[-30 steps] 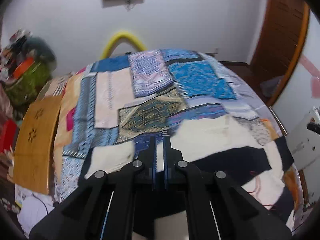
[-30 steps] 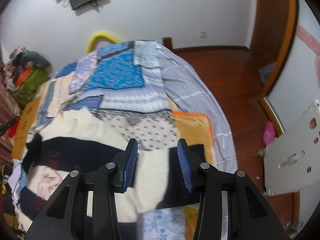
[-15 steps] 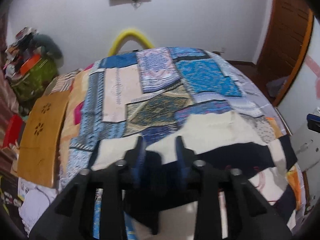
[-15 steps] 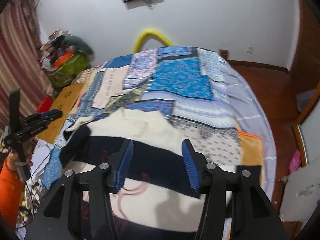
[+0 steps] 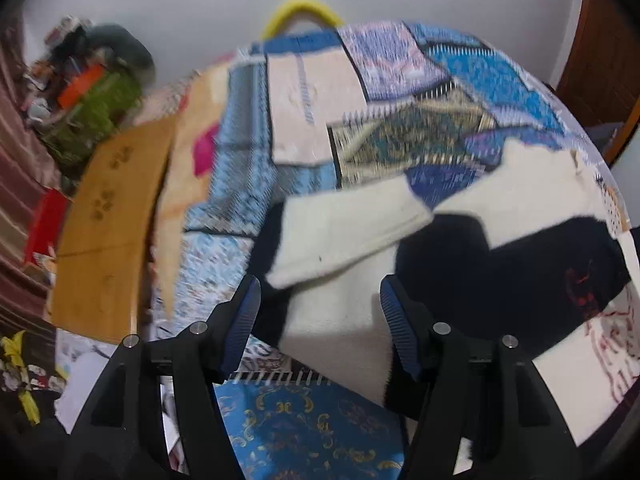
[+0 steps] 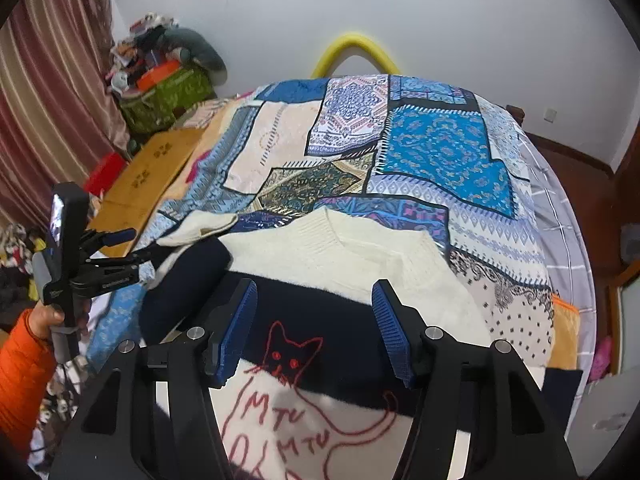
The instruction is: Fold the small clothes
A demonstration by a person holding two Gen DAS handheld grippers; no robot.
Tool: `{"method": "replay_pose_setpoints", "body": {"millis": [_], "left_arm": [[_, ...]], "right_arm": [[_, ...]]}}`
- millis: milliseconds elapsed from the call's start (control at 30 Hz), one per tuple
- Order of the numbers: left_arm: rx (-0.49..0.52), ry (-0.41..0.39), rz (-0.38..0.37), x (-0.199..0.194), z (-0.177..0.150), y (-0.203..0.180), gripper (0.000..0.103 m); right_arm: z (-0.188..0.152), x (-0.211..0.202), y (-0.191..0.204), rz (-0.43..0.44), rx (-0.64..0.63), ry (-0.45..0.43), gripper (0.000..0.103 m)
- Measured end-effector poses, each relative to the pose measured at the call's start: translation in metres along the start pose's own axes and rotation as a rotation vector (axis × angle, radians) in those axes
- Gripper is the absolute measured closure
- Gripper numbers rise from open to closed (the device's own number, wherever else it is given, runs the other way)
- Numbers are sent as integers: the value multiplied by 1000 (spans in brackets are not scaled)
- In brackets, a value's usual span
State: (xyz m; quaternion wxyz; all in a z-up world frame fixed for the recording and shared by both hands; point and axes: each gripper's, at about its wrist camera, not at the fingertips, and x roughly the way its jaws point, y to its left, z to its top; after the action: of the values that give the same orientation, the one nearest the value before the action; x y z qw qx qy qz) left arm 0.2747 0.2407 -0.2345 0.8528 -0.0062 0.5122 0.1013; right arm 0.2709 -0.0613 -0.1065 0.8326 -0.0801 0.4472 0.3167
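Patchwork quilt (image 6: 436,160) under fuzzy cream-and-navy sweater (image 6: 360,256), both ribbed-padded hand-held grippers opening, nothing gripped.

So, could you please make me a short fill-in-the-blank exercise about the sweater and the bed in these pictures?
1. The animal outlined in red yarn on the sweater is a ____.
2. The curved tube behind the patchwork bedspread is coloured ____.
3. The sleeve of the person holding the left tongs is coloured ____.
4. The wide band across the sweater's chest is dark, and the collar above it is ____.

Missing words: cat; yellow; orange; cream
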Motion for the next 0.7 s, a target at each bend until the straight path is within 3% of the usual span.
{"method": "replay_pose_setpoints", "body": {"millis": [133,333,500,533,633,700], "left_arm": [[21,41,18,29,3,-1,41],[30,11,-19,43,19,-3,41],[91,-21,6,53,26,-15,41],[104,-35,11,53,27,-18,48],[105,-26,-26,57,30,-21,83],[101,-30,-26,57,31,-23,86]], "right_arm": [[4,18,8,9,-9,33,47],[8,41,18,-3,-27,73,47],[6,57,21,0,-26,105,47],[6,60,21,-1,-26,111,47],[4,66,21,-4,-24,126,47],[2,66,21,-4,-22,134,47]]}}
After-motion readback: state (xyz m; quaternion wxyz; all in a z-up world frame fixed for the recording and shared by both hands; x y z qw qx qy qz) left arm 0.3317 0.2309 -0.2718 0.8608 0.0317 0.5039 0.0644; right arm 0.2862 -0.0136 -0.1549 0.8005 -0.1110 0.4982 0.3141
